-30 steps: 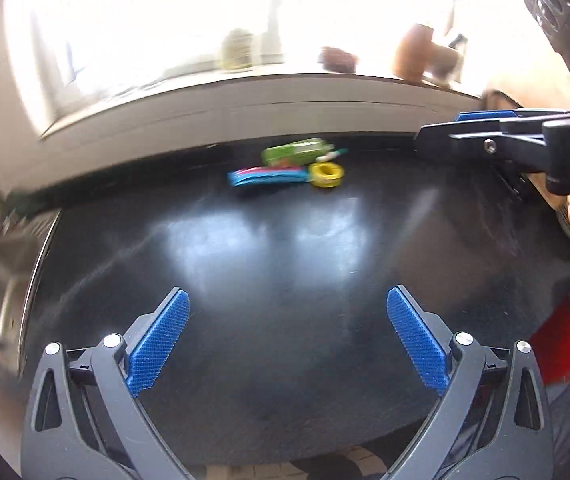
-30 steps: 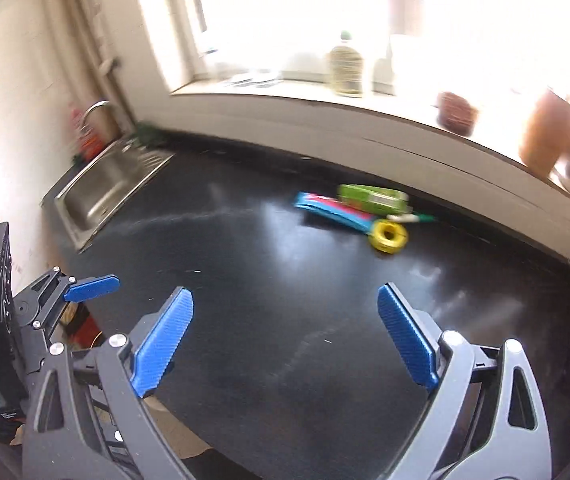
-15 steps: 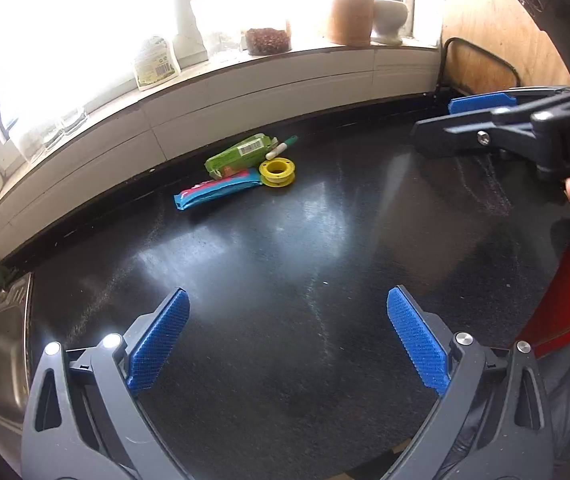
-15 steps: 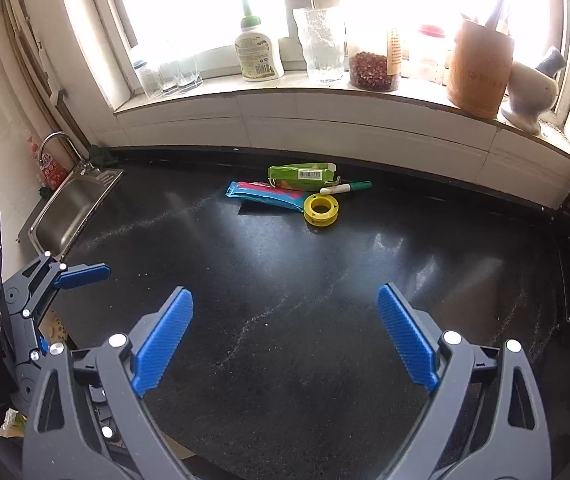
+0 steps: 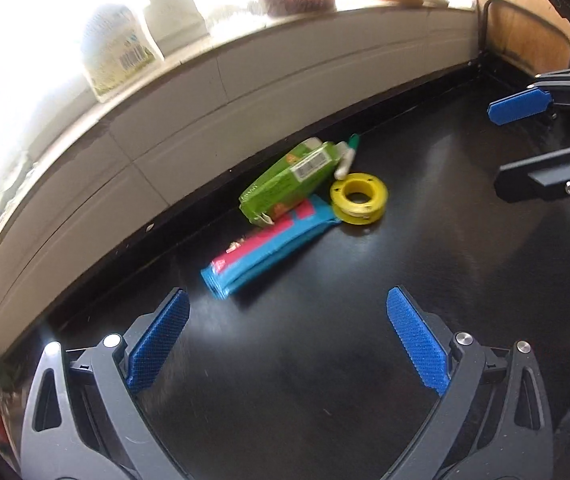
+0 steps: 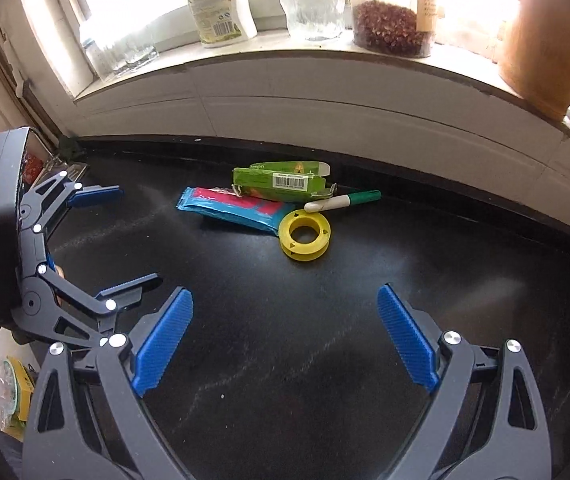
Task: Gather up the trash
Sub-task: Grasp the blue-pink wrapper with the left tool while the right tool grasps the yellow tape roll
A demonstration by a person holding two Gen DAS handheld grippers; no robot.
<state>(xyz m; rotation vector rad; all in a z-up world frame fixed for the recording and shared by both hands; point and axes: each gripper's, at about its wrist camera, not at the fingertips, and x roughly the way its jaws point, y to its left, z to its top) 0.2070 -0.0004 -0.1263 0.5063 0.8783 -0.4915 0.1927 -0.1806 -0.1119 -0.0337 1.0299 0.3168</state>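
Observation:
A small pile of trash lies on the black counter near the back wall: a green carton (image 5: 291, 178) (image 6: 281, 180), a blue and pink wrapper (image 5: 269, 250) (image 6: 233, 207), a yellow tape spool (image 5: 359, 199) (image 6: 305, 233) and a green-capped marker (image 5: 347, 158) (image 6: 341, 201). My left gripper (image 5: 289, 344) is open and empty, just short of the wrapper's near end. My right gripper (image 6: 285, 340) is open and empty, short of the spool. Each gripper also shows in the other's view, the right (image 5: 541, 136) and the left (image 6: 113, 240).
A white tiled ledge (image 6: 325, 108) runs behind the counter, with a bottle (image 6: 219, 4), jars (image 6: 391, 26) and a wooden holder (image 6: 545, 44) on the sill. A sink (image 6: 59, 166) lies at the far left. A wooden panel (image 5: 533, 20) closes the right end.
Both grippers have moved forward toward the trash pile, which now looks much larger and closer. Both stay open and empty.

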